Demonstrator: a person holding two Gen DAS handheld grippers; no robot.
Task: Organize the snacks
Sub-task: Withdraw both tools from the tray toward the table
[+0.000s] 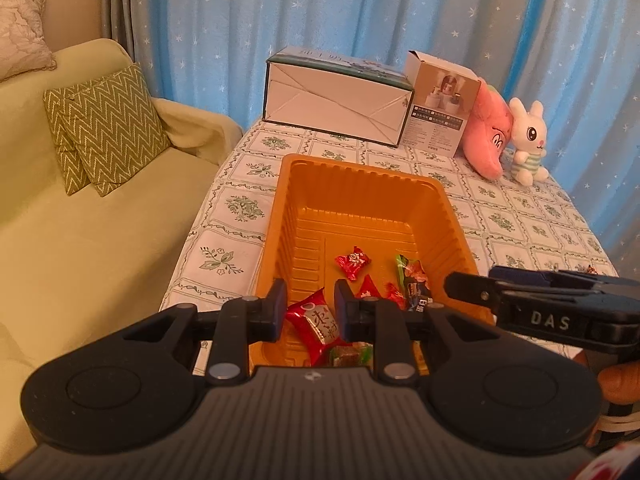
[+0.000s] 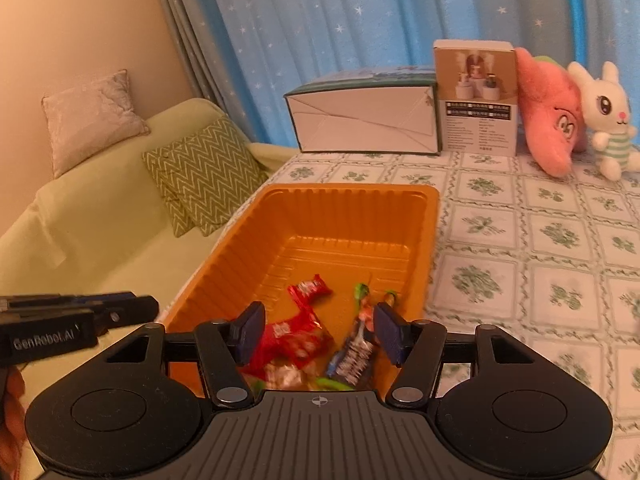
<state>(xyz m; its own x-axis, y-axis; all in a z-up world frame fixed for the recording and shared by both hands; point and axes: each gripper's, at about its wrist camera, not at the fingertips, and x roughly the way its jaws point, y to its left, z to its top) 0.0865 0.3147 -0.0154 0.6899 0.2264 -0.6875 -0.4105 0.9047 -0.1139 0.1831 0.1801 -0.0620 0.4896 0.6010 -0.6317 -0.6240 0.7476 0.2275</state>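
An orange plastic tray (image 1: 360, 168) (image 2: 352, 190) sits on the floral tablecloth and holds several wrapped snacks. Among them are a small red candy (image 1: 353, 262) (image 2: 310, 289), a larger red packet (image 1: 314, 322) (image 2: 296, 336) and a green and dark packet (image 1: 412, 280) (image 2: 356, 354). My left gripper (image 1: 310, 312) (image 2: 152, 306) hovers over the tray's near left end with its jaws slightly apart; the red packet lies below the gap, not pinched. My right gripper (image 2: 318, 332) (image 1: 450, 286) stands wide open over the near right end, holding nothing.
A white carton (image 1: 336, 108), a small brown product box (image 1: 440, 108), a pink plush (image 1: 490, 136) and a white rabbit toy (image 1: 526, 140) line the table's far edge. A green sofa with zigzag cushions (image 1: 108, 136) runs along the table's left side. Blue curtains hang behind.
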